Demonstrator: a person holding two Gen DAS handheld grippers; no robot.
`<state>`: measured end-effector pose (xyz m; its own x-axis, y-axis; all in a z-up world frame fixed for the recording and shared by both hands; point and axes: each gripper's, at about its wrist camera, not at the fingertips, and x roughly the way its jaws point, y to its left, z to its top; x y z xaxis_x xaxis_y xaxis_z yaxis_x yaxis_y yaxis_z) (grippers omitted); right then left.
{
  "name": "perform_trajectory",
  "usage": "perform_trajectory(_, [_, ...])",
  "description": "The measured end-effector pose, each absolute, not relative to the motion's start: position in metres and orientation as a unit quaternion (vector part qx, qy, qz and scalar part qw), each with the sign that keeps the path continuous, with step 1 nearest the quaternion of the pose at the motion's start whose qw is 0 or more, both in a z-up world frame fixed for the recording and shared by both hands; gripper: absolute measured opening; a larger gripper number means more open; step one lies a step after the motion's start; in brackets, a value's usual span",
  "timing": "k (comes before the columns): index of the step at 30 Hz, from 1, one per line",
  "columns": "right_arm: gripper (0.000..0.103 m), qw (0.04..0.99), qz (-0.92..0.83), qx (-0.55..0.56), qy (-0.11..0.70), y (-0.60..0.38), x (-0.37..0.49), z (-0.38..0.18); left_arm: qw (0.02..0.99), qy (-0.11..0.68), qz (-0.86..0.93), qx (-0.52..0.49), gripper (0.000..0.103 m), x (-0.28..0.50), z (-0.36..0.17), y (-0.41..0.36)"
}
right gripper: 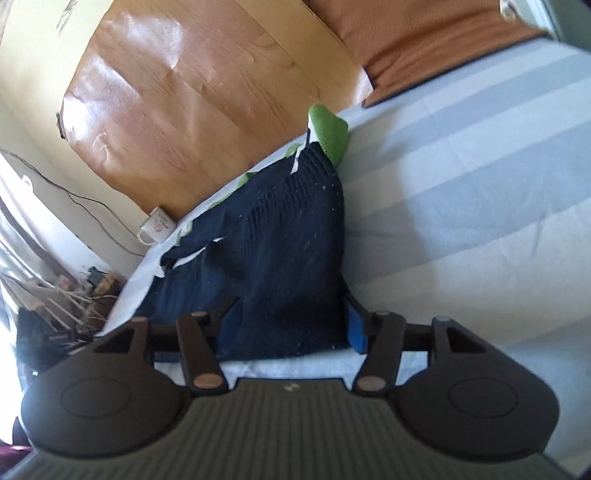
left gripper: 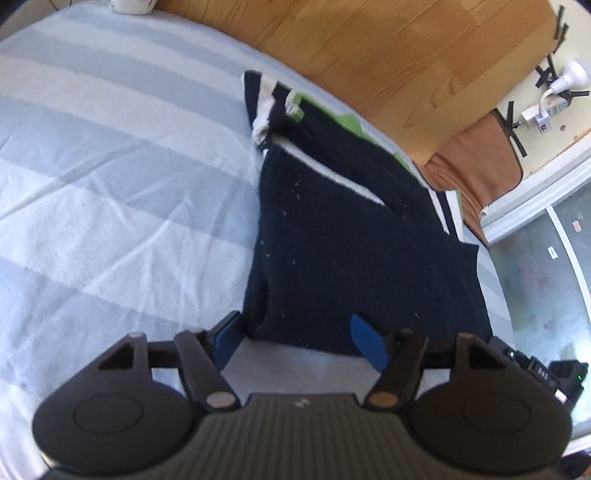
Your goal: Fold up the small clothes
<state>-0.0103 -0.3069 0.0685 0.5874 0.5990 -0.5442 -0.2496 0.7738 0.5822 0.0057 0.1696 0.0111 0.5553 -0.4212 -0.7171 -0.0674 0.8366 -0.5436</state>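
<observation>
A dark navy knitted garment [left gripper: 354,236] with white stripes and green trim lies folded on the striped bed sheet [left gripper: 110,184]. My left gripper [left gripper: 301,341] is open, its blue fingers [left gripper: 369,343] straddling the garment's near edge just above the sheet. In the right wrist view the same garment [right gripper: 280,258] lies between my right gripper's [right gripper: 291,325] open jaws, its blue fingers [right gripper: 356,328] at either side of the near hem. Green fabric [right gripper: 328,129] shows at the garment's far end.
The bed's far edge borders a wooden floor [left gripper: 369,48]. An orange-brown mat [left gripper: 476,166] lies on the floor. A white charger with cable [right gripper: 157,225] and clutter [right gripper: 66,295] sit on the floor beyond the bed's edge. A white object [left gripper: 129,5] is at the sheet's far corner.
</observation>
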Motion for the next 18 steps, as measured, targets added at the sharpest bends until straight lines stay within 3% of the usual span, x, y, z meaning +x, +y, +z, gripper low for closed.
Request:
perform_trajectory(1, [0.041,0.867,0.233,0.212,0.386,-0.301,-0.010,0.071,0.847,0.461,-0.090,-0.248,0.031,0.005,0.013,0.165])
perform_trajectory(2, [0.014,0.862,0.229,0.204,0.404,-0.294,-0.005,0.072,0.846,0.470,-0.077,-0.239,0.015,0.006,0.013,0.163])
perform_trajectory(5, [0.012,0.869,0.232,0.197,0.391,-0.293,-0.011,0.096,0.836,0.472,-0.075,-0.269,0.014,0.002,0.021,0.176])
perform_trajectory(10, [0.013,0.872,0.259,0.159,0.385,-0.295,-0.027,0.116,0.856,0.468,-0.063,-0.210,0.015,-0.019,0.047,0.177])
perform_trajectory(12, [0.024,0.862,0.228,0.142,0.429,-0.296,-0.016,0.093,0.849,0.495,-0.044,-0.180,0.022,-0.013,0.035,0.173])
perform_trajectory(14, [0.026,0.865,0.202,0.123,0.443,-0.300,-0.004,0.090,0.838,0.517,-0.042,-0.168,0.022,-0.008,0.029,0.171])
perform_trajectory(18, [0.027,0.897,0.216,0.115,0.369,-0.316,0.034,0.140,0.884,0.445,-0.040,-0.138,0.030,0.001,0.079,0.187])
